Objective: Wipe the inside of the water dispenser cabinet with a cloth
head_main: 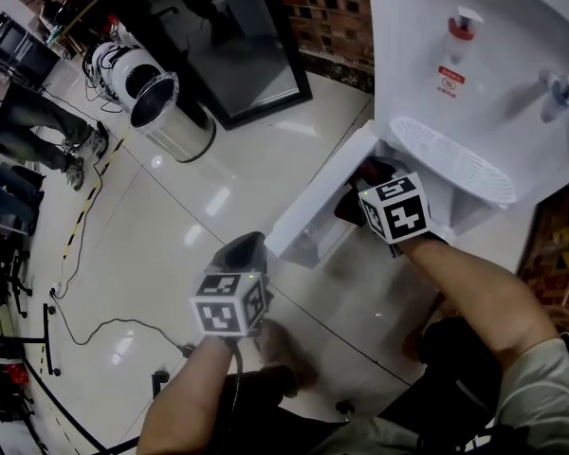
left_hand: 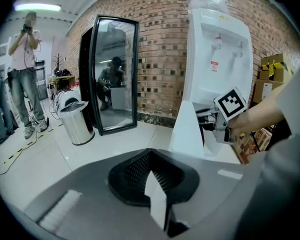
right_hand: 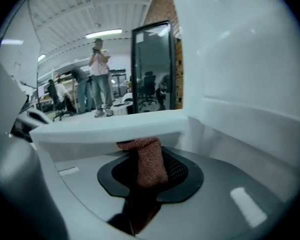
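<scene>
The white water dispenser [head_main: 474,64] [left_hand: 217,49] stands at the upper right, with its lower cabinet door [head_main: 318,197] [left_hand: 190,129] swung open. My right gripper [head_main: 360,192] [right_hand: 150,179] reaches into the cabinet opening, its fingertips hidden there in the head view. It is shut on a reddish-brown cloth [right_hand: 147,161], which hangs just below a white ledge [right_hand: 110,129]. My left gripper [head_main: 245,246] [left_hand: 157,184] is held back over the floor, short of the door, and is shut. A small white strip shows at its pads; what it is I cannot tell.
A steel bin [head_main: 166,112] [left_hand: 76,121] and a black-framed mirror [head_main: 237,45] [left_hand: 112,74] stand left of the dispenser by the brick wall. People [head_main: 38,131] [left_hand: 25,74] stand at the far left. A cable [head_main: 85,330] trails over the glossy floor. Cardboard boxes [left_hand: 272,66] sit right of the dispenser.
</scene>
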Action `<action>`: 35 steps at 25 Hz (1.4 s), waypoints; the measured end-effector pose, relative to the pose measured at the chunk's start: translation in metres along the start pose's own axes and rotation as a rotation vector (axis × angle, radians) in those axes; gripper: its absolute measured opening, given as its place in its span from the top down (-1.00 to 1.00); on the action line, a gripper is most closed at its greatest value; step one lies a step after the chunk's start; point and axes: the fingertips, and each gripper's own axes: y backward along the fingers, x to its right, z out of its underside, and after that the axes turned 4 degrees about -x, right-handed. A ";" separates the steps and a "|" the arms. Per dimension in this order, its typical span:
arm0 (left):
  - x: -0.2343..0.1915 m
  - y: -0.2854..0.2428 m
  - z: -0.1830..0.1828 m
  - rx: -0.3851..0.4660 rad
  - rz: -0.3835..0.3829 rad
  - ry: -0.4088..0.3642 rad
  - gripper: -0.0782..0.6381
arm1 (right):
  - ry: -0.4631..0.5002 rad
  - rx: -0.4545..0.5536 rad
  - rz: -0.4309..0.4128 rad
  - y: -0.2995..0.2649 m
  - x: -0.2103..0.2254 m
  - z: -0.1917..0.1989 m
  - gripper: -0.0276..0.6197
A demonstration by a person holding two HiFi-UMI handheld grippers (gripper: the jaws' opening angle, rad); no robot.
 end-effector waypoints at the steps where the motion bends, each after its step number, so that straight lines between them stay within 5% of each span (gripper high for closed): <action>1: 0.001 -0.001 0.000 -0.001 0.002 -0.002 0.78 | -0.047 0.008 0.024 0.000 0.008 -0.001 0.57; 5: 0.007 -0.003 -0.005 0.011 0.016 -0.013 0.78 | -0.148 0.035 0.105 0.006 0.032 -0.001 0.59; 10: 0.013 0.002 -0.021 0.055 0.021 -0.030 0.78 | -0.161 0.031 0.186 0.021 0.051 0.008 0.59; 15: 0.017 0.012 -0.032 0.096 0.031 -0.032 0.78 | -0.146 0.027 0.174 0.026 0.054 0.009 0.59; 21: 0.022 0.033 -0.038 0.120 0.119 -0.002 0.72 | -0.082 0.019 0.005 0.037 0.015 0.005 0.58; 28: 0.038 0.052 -0.027 0.104 0.216 -0.010 0.49 | 0.215 0.045 -0.293 0.075 -0.071 0.011 0.58; 35: 0.046 0.042 -0.010 0.042 0.203 -0.054 0.49 | 0.442 0.084 -0.599 0.113 -0.165 0.025 0.58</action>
